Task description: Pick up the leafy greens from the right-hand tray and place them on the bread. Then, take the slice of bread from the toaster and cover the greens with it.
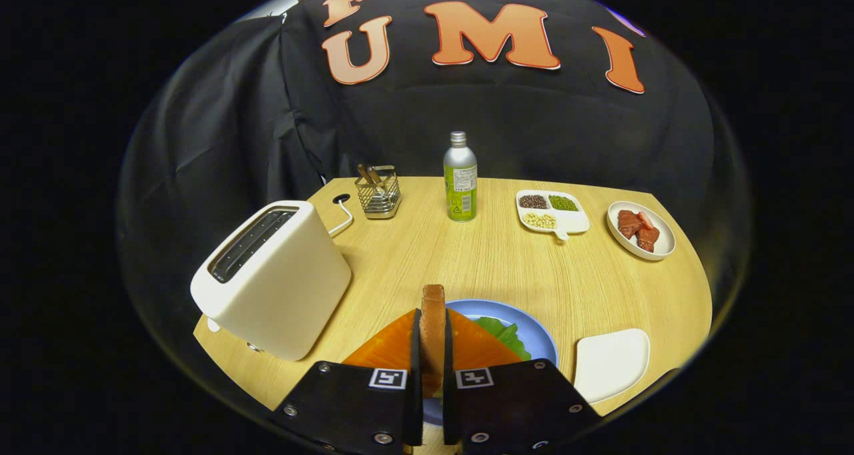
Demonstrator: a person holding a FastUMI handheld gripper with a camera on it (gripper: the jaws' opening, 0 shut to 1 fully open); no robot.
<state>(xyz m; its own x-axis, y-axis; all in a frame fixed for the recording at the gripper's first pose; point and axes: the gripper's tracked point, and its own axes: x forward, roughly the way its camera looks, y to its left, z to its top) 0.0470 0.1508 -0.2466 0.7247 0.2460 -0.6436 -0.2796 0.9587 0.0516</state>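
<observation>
The claw is nearly closed, both fingers pressing a slice of bread held upright on edge between them, above a blue plate on the desk; beneath lie leafy greens on what looks like an orange bread base; the toaster stands just beside, its slots empty; the risk, likely, is that the upright slice, released untilted, topples off centre or drags the greens aside; a white tray sits near the plate.
</observation>
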